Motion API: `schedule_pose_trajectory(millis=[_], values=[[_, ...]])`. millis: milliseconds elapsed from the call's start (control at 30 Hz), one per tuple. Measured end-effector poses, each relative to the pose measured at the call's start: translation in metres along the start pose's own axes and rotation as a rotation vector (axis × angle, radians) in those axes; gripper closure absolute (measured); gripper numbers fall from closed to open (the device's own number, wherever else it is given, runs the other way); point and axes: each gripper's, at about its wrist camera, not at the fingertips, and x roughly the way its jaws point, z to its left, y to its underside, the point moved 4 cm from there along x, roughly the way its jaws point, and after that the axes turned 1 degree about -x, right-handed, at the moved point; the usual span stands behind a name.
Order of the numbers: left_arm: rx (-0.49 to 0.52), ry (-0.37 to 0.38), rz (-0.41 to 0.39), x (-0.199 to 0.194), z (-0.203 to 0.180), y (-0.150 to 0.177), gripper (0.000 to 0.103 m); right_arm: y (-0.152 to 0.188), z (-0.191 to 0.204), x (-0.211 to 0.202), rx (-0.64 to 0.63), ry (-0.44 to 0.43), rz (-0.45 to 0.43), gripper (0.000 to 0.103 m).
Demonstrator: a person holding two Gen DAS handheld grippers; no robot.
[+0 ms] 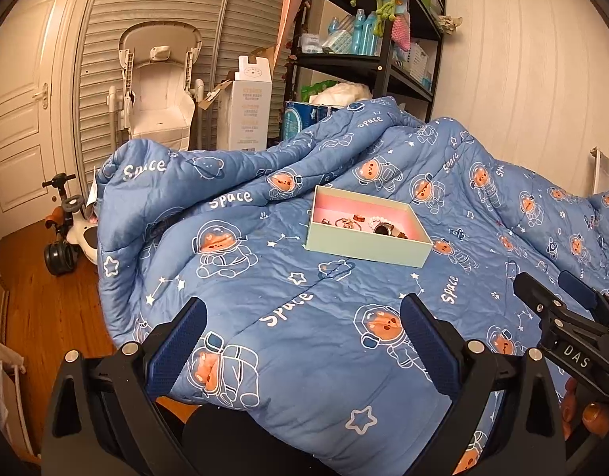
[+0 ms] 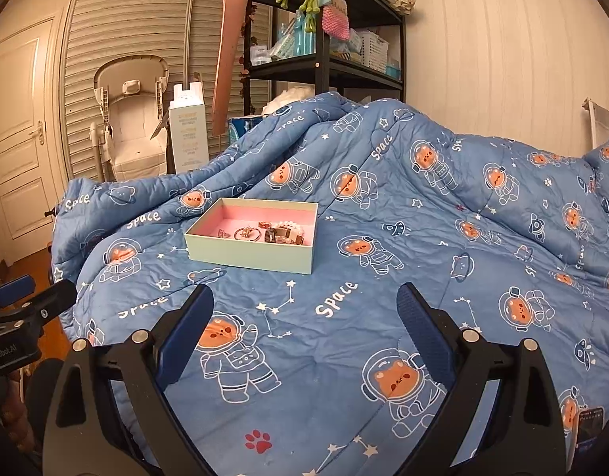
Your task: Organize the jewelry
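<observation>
The left gripper (image 1: 302, 335) hovers over a blue quilt (image 1: 288, 357), its two dark blue fingers (image 1: 177, 347) spread wide with nothing between them. The right gripper (image 2: 304, 323) hovers the same way, its fingers (image 2: 423, 341) also wide apart and empty. Each gripper shows at the edge of the other's view: the right one at the lower right of the left wrist view, with fingertips of the person's hand (image 1: 586, 416) beneath it, and the left one at the lower left of the right wrist view.

Beyond both grippers, a pale green box (image 1: 368, 248) with a pink lining sits open on the quilt. The jewelry (image 2: 265, 233) lies inside it, clustered toward the box's right end: rings, a pearl-like bracelet and small brown pieces, too small to tell apart clearly. The pink floor at the box's left end is bare.

The quilt, printed with astronaut bears and the word "Space", covers a bed and rises in folds behind the box. Behind the box stand a black shelf (image 1: 387, 67) of bottles and bins, a tall white carton (image 1: 251, 107) and a white high chair (image 1: 157, 87). Left of the box, on the wood floor, is a small ride-on toy (image 1: 66, 234).
</observation>
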Motion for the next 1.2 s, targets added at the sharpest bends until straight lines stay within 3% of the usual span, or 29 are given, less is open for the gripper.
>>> schedule_pose_trajectory(millis=[1200], values=[[-0.005,-0.014,0.003,0.0029,0.0018,0.0051,0.007,0.0068,0.0066,0.0052,-0.010,-0.022,0.027,0.011]])
